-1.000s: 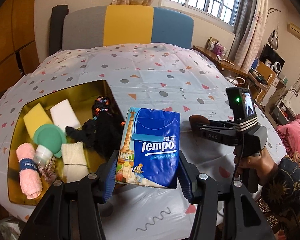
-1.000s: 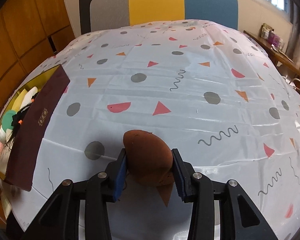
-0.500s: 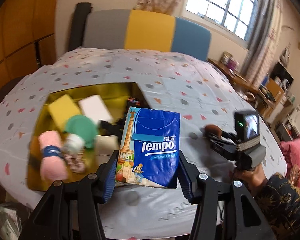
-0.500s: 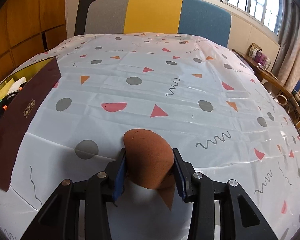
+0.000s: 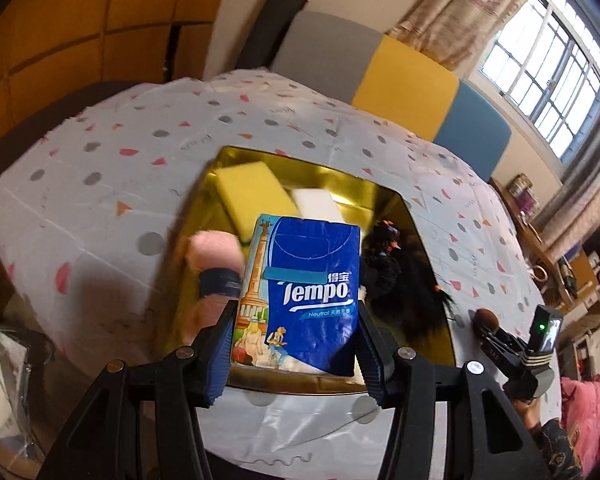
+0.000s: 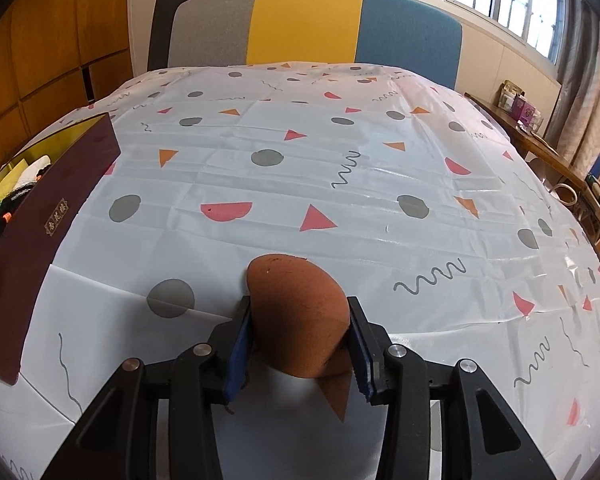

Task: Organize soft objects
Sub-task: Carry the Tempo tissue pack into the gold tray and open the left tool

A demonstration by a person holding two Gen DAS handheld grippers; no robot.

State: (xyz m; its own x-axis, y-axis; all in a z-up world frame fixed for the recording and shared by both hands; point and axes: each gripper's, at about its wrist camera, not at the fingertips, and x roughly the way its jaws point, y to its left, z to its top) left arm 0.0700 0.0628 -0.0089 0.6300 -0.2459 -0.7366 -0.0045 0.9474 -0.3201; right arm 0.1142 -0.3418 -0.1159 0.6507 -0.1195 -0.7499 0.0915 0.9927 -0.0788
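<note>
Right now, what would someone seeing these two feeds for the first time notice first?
The blue Tempo tissue pack fills the middle of the left wrist view, clamped in the left gripper in front of the gold-lined box that holds a yellow sponge, a pink towel roll and a black furry toy. In the right wrist view, the right gripper pinches a brown makeup sponge above the patterned tablecloth.

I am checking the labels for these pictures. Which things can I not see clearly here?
- Left wrist view: the tissue pack in the left gripper hides the middle of the gold box.
- Left wrist view: the black furry item is too dark to identify.
- Right wrist view: the box's dark red wall hides most contents.
</note>
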